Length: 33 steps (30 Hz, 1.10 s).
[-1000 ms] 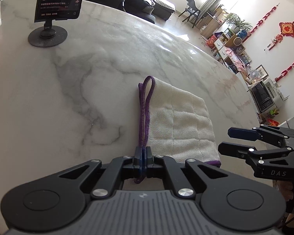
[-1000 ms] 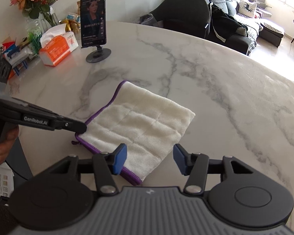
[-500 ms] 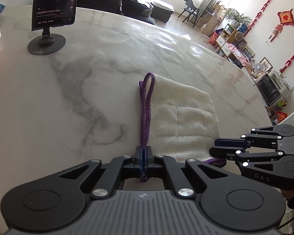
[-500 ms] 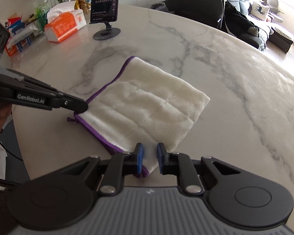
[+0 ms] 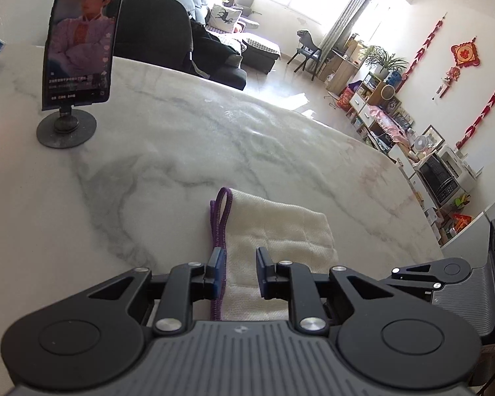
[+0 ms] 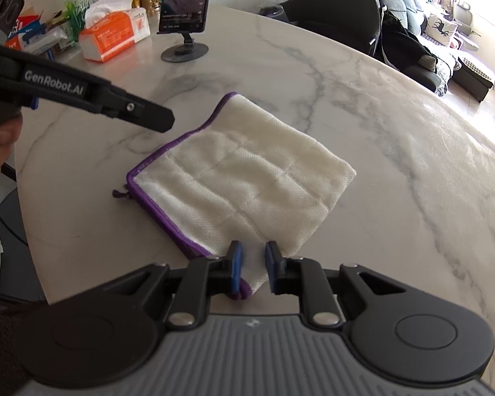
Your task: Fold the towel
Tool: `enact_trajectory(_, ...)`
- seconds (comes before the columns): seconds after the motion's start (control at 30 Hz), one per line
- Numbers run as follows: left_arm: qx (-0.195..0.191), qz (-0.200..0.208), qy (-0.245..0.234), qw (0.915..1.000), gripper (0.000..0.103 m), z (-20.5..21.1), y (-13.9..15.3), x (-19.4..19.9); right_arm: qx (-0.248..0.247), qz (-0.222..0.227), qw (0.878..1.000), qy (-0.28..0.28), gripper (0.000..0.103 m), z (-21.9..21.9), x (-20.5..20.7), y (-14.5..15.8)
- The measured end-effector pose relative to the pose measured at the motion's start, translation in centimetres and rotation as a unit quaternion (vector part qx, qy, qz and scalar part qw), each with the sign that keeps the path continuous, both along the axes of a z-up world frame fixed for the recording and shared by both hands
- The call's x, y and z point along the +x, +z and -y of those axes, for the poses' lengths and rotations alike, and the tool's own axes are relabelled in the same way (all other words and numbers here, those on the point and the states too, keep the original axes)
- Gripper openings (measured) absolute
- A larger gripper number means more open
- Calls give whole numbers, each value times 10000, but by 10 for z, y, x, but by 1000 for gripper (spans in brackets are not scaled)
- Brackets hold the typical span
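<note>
A cream towel with purple trim (image 6: 244, 178) lies folded flat on the marble table (image 6: 363, 105); it also shows in the left wrist view (image 5: 280, 231). My left gripper (image 5: 239, 272) is open, its blue pads apart over the towel's near purple edge, and it hovers above the towel's left side in the right wrist view (image 6: 161, 118). My right gripper (image 6: 252, 264) stands open with a narrow gap around the towel's near corner. The corner cloth lies between the pads.
A phone on a round stand (image 6: 184, 16) stands at the back of the table, with a tissue pack (image 6: 115, 36) and clutter to its left. The table edge curves off to the right. A dark chair (image 6: 340, 3) stands behind.
My left gripper has opened and let go of the towel's purple edge, and it has risen. My right gripper's pads have spread slightly around the near corner.
</note>
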<state>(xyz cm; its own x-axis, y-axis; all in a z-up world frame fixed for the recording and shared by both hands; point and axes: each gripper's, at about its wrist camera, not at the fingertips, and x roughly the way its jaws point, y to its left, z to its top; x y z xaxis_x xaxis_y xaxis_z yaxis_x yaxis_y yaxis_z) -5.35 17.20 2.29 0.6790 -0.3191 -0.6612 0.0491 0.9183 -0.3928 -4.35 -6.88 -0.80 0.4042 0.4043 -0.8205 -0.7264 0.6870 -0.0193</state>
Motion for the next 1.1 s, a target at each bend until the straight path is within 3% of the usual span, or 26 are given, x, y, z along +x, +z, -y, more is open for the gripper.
enact_trajectory(0.2, 107, -301, -192, 9993, 25, 19, -29, -2, 28, 89, 10000, -19, 20, 1, -3, -1)
enact_trajectory(0.27, 87, -207, -174, 9996, 25, 18, -36, -10, 19, 155, 9999, 16, 23, 1, -5, -1)
enact_trajectory(0.4, -21, -48, -167, 9998, 26, 9, -40, -24, -232, 511, 9984, 54, 43, -2, -10, -2)
enact_trajectory(0.5, 18, 66, -193, 9998, 27, 4, -43, -28, -248, 598, 9979, 75, 47, -1, -10, -3)
enact_trajectory(0.6, 289, 70, -244, 9993, 30, 5, -41, -28, -247, 647, 9976, 12, 57, 1, -9, -3)
enact_trajectory(0.67, 411, 101, -325, 9986, 33, 7, -36, -27, -232, 633, 9977, 10, 57, 2, -7, -2)
enact_trajectory(0.73, 639, 359, -297, 9969, 52, 9, -28, -27, -82, 614, 9980, -84, 57, 7, -2, 4)
enact_trajectory(0.77, 751, 492, -285, 9955, 56, 11, -24, -27, 7, 618, 9980, -148, 57, 9, 0, 7)
enact_trajectory(0.87, 1011, 898, -353, 9902, 58, 14, -15, -23, 205, 618, 9974, -321, 57, 11, 8, 12)
enact_trajectory(1.1, 1062, 1278, -724, 9834, 59, 25, -13, 3, 382, 714, 9952, -550, 56, 7, 25, 17)
